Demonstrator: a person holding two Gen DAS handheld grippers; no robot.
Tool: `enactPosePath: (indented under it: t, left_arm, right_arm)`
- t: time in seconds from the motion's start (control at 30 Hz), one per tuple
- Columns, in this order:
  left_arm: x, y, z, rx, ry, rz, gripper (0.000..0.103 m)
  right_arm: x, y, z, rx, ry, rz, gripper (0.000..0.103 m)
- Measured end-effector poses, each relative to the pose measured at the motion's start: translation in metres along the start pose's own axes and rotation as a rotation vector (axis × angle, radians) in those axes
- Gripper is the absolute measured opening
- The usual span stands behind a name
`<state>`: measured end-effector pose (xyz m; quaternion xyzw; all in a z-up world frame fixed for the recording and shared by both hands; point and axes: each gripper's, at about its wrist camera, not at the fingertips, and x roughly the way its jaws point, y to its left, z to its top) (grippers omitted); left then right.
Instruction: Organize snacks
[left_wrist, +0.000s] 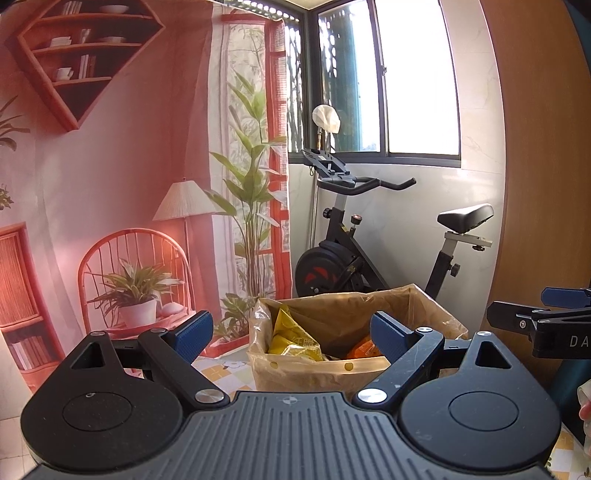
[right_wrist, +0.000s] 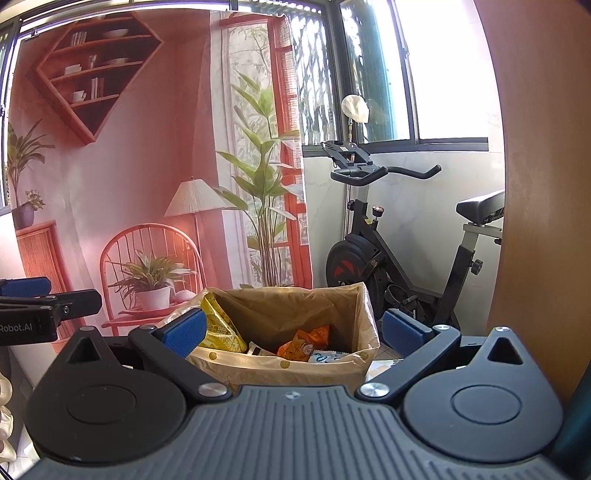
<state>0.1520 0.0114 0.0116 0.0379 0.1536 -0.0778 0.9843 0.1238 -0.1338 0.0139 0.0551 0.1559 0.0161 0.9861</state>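
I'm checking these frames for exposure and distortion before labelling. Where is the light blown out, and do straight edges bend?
Left wrist view: the window is blown out to white, the wooden panel bows in a curve, and the yellow snack packet in the paper bag stays readable. Right wrist view: the window is likewise overexposed, the panel edge curves, and the bag's inside is shaded.

A home room: an exercise bike (left_wrist: 373, 240) by the window (left_wrist: 406, 81), printed living-room backdrop (left_wrist: 129, 166)

The right gripper (right_wrist: 291, 334) is held with its blue fingers (right_wrist: 184, 332) spread wide, nothing between them. Beyond them an open brown bag (right_wrist: 288, 365) is seen, with a yellow packet (right_wrist: 221, 332) and an orange packet (right_wrist: 306, 343) inside.
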Motion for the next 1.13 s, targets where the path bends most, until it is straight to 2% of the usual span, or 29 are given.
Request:
enactPosePath:
  t: [0.57, 1.13]
  left_arm:
    - [-0.0037, 0.0039, -0.0007, -0.028, -0.006, 0.010, 0.093]
    - [0.0033, 0.0026, -0.0010, -0.061, 0.020, 0.019, 0.093]
  right_arm:
    - [-0.0005, 0.0011, -0.0024, -0.006, 0.000, -0.001, 0.103]
    - [0.0012, -0.0019, -0.0043, -0.014, 0.009, -0.001, 0.103]
